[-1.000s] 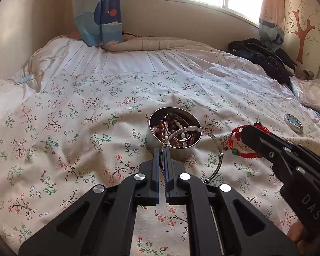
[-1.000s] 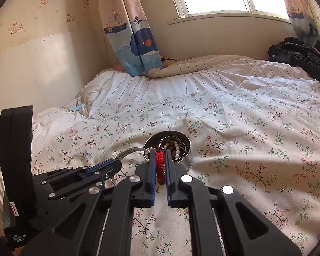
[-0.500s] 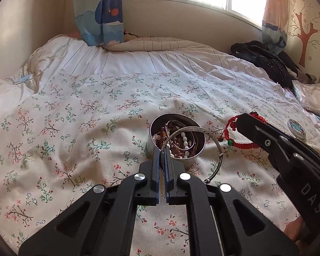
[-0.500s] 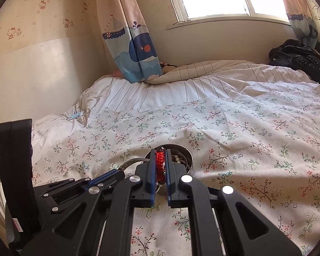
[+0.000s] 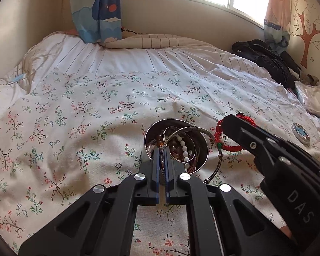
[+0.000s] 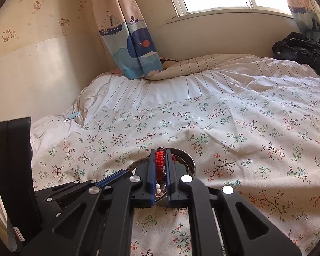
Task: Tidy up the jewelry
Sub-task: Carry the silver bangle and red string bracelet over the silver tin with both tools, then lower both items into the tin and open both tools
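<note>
A round metal tin (image 5: 203, 149) stands on the floral bedspread and holds several bead bracelets and a thin ring. My left gripper (image 5: 162, 151) is shut on a silver bangle (image 5: 199, 130) that hangs over the tin's right half. My right gripper (image 6: 160, 155) is shut on a red braided bracelet (image 6: 159, 160) and holds it over the tin (image 6: 189, 162). In the left wrist view the red bracelet (image 5: 220, 140) hangs from the right gripper just right of the tin.
A small round lid (image 5: 301, 132) lies on the bedspread to the right. A black jacket (image 5: 266, 59) sits at the far right of the bed. A whale-print curtain (image 5: 98, 10) hangs at the wall behind. A pale bag (image 5: 313, 100) lies at the right edge.
Both grippers have moved forward toward the tin. The red bracelet has come from right of the tin to over its rim. The bangle stays gripped.
</note>
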